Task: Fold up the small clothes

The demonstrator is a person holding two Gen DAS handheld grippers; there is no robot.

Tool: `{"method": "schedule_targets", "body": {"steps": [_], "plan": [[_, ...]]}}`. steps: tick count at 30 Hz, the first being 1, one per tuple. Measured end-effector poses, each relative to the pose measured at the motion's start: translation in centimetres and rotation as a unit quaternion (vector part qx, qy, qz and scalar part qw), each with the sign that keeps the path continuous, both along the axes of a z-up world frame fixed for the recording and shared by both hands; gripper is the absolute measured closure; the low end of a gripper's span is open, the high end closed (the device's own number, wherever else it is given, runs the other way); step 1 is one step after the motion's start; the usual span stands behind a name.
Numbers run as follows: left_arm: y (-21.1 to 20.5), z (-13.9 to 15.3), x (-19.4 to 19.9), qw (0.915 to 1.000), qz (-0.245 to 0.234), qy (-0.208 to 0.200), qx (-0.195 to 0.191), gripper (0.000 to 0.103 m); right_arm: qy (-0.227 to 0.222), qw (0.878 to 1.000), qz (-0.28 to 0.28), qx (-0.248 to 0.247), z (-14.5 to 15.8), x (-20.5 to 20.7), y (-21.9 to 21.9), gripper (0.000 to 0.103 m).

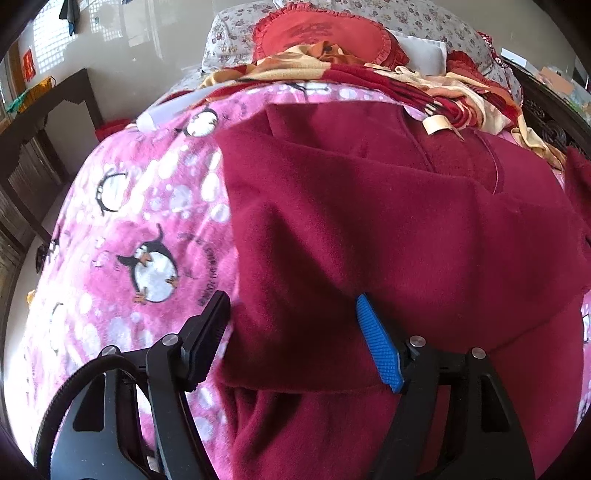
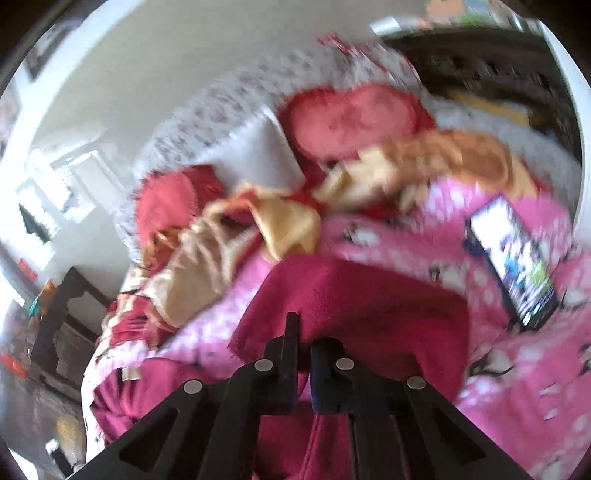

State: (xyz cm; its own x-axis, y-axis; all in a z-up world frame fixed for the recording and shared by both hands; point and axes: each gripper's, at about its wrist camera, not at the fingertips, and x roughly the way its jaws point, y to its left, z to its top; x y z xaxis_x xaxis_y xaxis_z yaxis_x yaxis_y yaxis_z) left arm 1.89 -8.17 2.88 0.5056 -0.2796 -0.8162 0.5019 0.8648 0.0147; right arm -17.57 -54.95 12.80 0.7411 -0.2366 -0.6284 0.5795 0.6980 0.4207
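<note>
Your dark red fleece garment (image 1: 388, 229) lies spread over the pink penguin blanket (image 1: 140, 229) on the bed, with one layer already turned over so a straight folded edge runs down its left side in the left wrist view. A lighter seam curves across its upper right part, and a small beige tag (image 1: 437, 123) sits at its far edge. Your left gripper (image 1: 291, 332) hangs just above the near left part of the garment with its jaws standing wide apart; the black finger (image 1: 207, 343) is over the folded edge where fleece meets blanket, the blue ribbed finger (image 1: 380, 343) is over the fleece, and nothing is pinched between them. Your right gripper (image 2: 301, 354) has its jaws drawn together on a flap of the same red fleece (image 2: 354, 306), which rises over the fingers in a raised fold; that view is smeared, so the exact pinch point is hard to make out. Beyond the garment, a rumpled red and yellow blanket (image 1: 369, 77) is bunched across the bed, and behind it a round red frilled cushion (image 1: 321, 35) leans against flowered bedding (image 1: 229, 33). In the right wrist view a phone (image 2: 513, 258) with a lit screen lies on the pink blanket, well apart from the garment. A dark wooden table (image 1: 48, 122) stands beside the bed on the left.
</note>
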Motion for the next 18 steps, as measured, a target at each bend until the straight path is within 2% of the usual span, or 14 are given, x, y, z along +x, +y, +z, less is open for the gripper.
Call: {"method": "schedule_targets", "body": {"steps": [5, 9, 12, 14, 18], "plan": [[0.9, 2.1, -1.0, 0.9996, -0.004, -0.027, -0.007, 0.032, -0.037, 0.997, 0.072, -0.016, 5.6, -2.6, 3.2, 0.099], [2.1, 4.2, -1.6, 0.9986, -0.009, -0.049, -0.015, 0.032, -0.063, 0.986, 0.151, -0.02, 8.9, -3.8, 6.7, 0.099], [3.5, 5.4, -1.7, 0.998, -0.006, -0.058, -0.023, 0.032, -0.066, 0.97, 0.233, -0.02, 10.9, -3.1, 10.5, 0.099], [4.6, 6.1, -1.6, 0.9977, 0.0, -0.06, -0.032, 0.032, -0.064, 0.954, 0.293, -0.016, 11.7, -1.8, 13.4, 0.099], [6.7, 6.9, -1.3, 0.9972, 0.016, -0.06, -0.042, 0.032, -0.038, 0.927, 0.374, 0.008, 10.8, 2.5, 18.4, 0.099]]}}
